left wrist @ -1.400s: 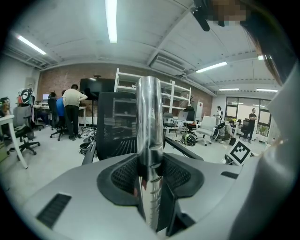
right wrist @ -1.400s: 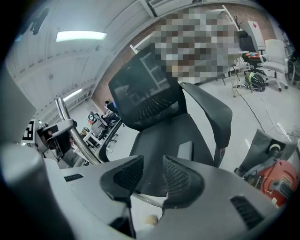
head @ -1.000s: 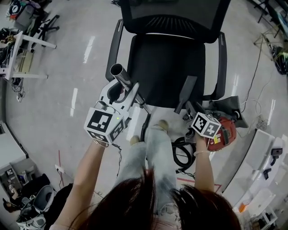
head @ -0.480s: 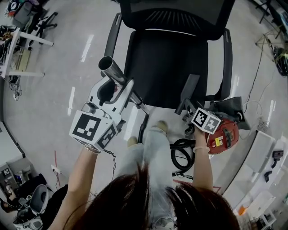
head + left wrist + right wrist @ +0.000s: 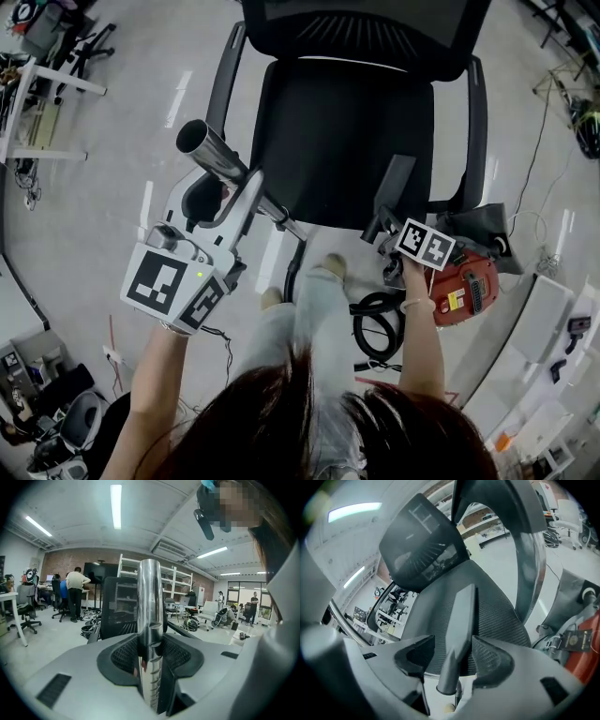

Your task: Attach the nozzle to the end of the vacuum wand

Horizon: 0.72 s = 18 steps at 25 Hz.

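Observation:
My left gripper [image 5: 223, 192] is shut on the chrome vacuum wand [image 5: 208, 152], which points up and left over the black office chair's left armrest. In the left gripper view the wand [image 5: 150, 620] stands upright between the pads [image 5: 123, 656]. The dark grey nozzle [image 5: 393, 190] lies along the front right of the chair seat [image 5: 328, 141]. My right gripper [image 5: 388, 231] is at its near end. In the right gripper view the nozzle [image 5: 459, 620] runs between the jaws, which are opening; the left pad [image 5: 415, 658] stands clear of it.
A red vacuum body [image 5: 464, 286] and a coiled black hose [image 5: 375, 323] sit on the floor right of the person's legs [image 5: 314, 309]. A white desk frame [image 5: 42, 103] stands far left. People [image 5: 77, 592] work at desks behind the chair.
My right gripper has sunk toward the chair seat with the nozzle and its jaws have widened. The left gripper and wand show further left in the head view.

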Available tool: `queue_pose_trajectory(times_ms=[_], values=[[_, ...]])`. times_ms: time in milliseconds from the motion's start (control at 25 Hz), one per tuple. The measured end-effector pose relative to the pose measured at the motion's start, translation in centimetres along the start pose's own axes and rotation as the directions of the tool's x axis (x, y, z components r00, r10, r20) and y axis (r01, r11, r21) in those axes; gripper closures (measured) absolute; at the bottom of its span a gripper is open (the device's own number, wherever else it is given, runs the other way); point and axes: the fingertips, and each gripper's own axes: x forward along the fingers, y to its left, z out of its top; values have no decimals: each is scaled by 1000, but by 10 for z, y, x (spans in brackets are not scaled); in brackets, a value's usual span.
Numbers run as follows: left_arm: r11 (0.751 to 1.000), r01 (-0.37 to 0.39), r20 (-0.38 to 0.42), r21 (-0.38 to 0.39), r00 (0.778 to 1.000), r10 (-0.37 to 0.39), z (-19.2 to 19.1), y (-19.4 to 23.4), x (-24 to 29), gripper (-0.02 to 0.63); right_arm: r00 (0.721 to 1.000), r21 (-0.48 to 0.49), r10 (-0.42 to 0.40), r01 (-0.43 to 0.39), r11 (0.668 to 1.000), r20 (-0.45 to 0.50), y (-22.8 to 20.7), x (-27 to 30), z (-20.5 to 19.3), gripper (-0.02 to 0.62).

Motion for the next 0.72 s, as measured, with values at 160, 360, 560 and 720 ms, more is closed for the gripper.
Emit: queue_pose_trajectory(times_ms=[160, 360, 560, 720], values=[[1000, -4, -6, -3, 1000, 4, 1, 0, 1, 448, 999, 5, -8, 8, 1000, -31, -6, 11, -5, 353], [1000, -5, -9, -6, 1000, 5, 1, 1, 2, 448, 998, 17, -9, 10, 1000, -62, -8, 24, -9, 353], [1000, -7, -14, -10, 1000, 7, -1, 1, 3, 448, 996, 32, -21, 24, 999, -91, -11, 34, -10, 353], [1000, -12, -14, -12, 1000, 12, 0, 2, 5, 448, 991, 14, -58, 60, 998, -119, -13, 39, -11, 353]])
